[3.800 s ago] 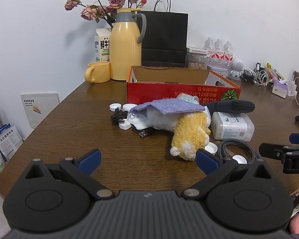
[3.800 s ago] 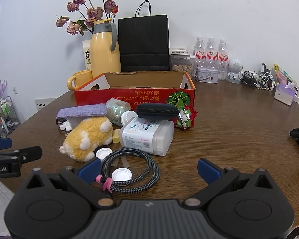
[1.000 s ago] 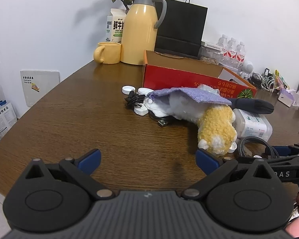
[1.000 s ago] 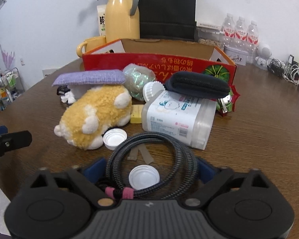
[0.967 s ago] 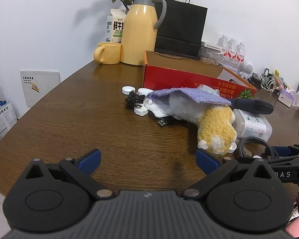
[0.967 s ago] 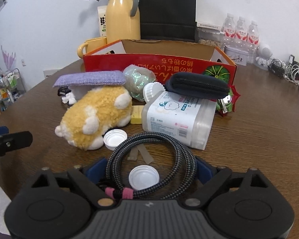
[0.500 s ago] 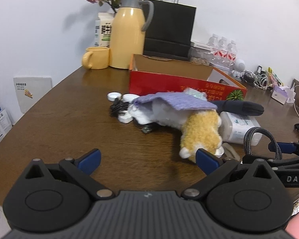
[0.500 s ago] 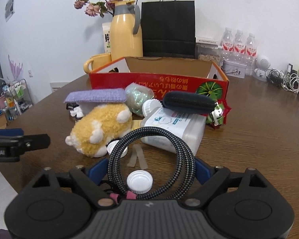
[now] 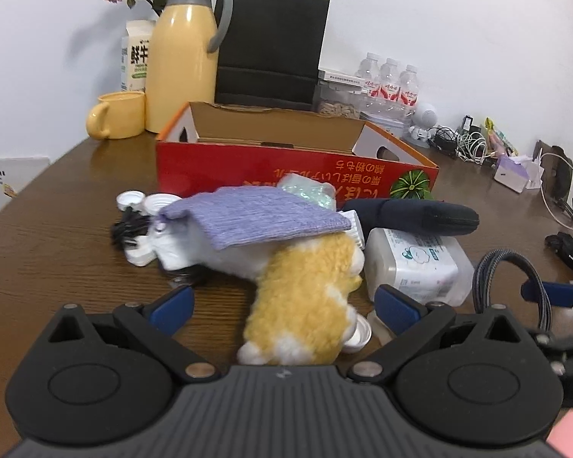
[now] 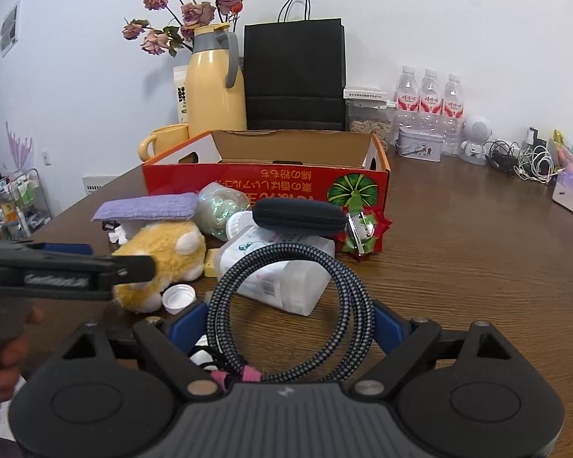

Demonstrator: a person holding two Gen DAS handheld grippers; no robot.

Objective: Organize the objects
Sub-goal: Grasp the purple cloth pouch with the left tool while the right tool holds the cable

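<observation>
My right gripper [image 10: 288,322] is shut on a coiled braided black-and-grey cable [image 10: 286,305] and holds it up off the table; the coil also shows in the left wrist view [image 9: 512,282]. My left gripper [image 9: 282,307] is open, its fingers on either side of a yellow plush toy [image 9: 305,305]. A purple cloth [image 9: 259,217] lies over a white plush. A wipes pack [image 9: 416,267] and a dark pouch [image 9: 412,215] lie to the right. The open red cardboard box [image 9: 286,175] stands behind them.
White bottle caps [image 9: 145,201] and a black charger cable [image 9: 130,229] lie left of the pile. A yellow thermos [image 9: 181,53], yellow mug [image 9: 116,120], black paper bag [image 9: 271,45], water bottles [image 9: 389,84] and cables [image 9: 462,143] line the back wall.
My right gripper has closed on the coiled cable and lifted it off the table. My left gripper has moved forward and right, up to the yellow plush toy.
</observation>
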